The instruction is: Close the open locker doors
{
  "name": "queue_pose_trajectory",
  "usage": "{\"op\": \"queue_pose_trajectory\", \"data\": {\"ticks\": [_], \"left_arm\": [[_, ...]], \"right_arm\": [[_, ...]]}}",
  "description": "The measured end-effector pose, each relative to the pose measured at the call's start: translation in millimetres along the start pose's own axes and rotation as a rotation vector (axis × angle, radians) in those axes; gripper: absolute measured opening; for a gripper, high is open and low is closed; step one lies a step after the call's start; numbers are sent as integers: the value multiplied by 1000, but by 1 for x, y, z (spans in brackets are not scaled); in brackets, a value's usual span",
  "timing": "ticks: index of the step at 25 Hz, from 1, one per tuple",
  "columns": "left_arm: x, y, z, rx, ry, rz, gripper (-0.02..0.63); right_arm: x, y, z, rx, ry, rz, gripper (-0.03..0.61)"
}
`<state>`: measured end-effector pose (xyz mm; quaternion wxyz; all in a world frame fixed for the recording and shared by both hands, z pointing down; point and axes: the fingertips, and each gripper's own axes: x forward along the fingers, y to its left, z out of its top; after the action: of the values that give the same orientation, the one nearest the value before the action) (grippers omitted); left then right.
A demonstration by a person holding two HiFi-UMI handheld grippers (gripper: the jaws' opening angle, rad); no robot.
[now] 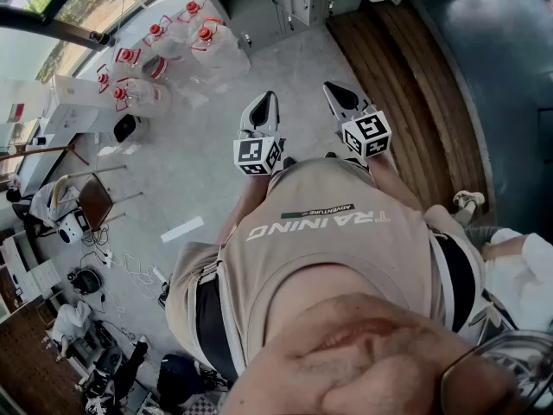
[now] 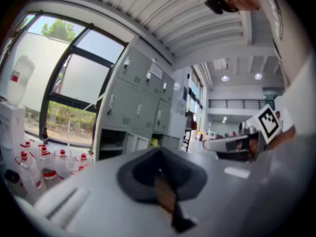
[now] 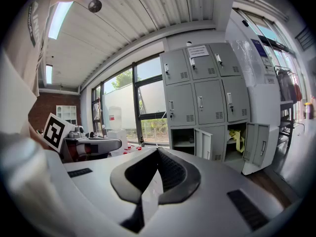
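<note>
A grey locker bank (image 3: 207, 93) stands ahead in the right gripper view. In its bottom row two doors hang open: a middle door (image 3: 203, 143) and a right door (image 3: 256, 144), with something yellow (image 3: 239, 138) inside. The left bottom compartment (image 3: 182, 141) also stands open. The left gripper view shows the same lockers (image 2: 133, 102) from the side, with an open bottom compartment (image 2: 111, 144). My left gripper (image 1: 259, 115) and right gripper (image 1: 346, 98) are held out in front of my chest, well short of the lockers (image 1: 259, 7). Both are shut and hold nothing.
Several red-capped water bottles (image 1: 155, 59) stand on the floor left of the lockers, beside a water dispenser (image 2: 12, 112). A wooden floor strip (image 1: 406, 85) runs on the right. A chair (image 1: 91, 201) and cables lie to the left. A person (image 1: 518, 266) is close at my right.
</note>
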<state>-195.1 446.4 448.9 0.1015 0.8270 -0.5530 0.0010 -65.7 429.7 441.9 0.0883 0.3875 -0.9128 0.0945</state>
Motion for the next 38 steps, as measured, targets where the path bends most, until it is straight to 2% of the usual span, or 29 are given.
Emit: {"op": "queue_pose_trajectory", "data": {"ticks": [8,12,15,21,28,32,38], "left_arm": [[1,28,5,-4,5,-41,6],[-2,45,0,-21,16,-47,6],[4,55,-4,-35,17,-56,6],[12,57,-16,-32,59,-123,6],[65,57,-15,-40,71,-128,6],[107,56,-7,-35,82,-91,6],[162,60,11,-22,62,-37,6]], "right_arm": [[27,15,5,5,-9,-20,14],[34,20,2,19,-24,-61,14],[39,18,-4,14,3,-87,14],[38,19,-21,72,17,-135,14],[57,-36,-23,100,28,-159,14],[82,-75,-13,105,5,-106,14],[124,-131,1,51,-9,-23,14]]}}
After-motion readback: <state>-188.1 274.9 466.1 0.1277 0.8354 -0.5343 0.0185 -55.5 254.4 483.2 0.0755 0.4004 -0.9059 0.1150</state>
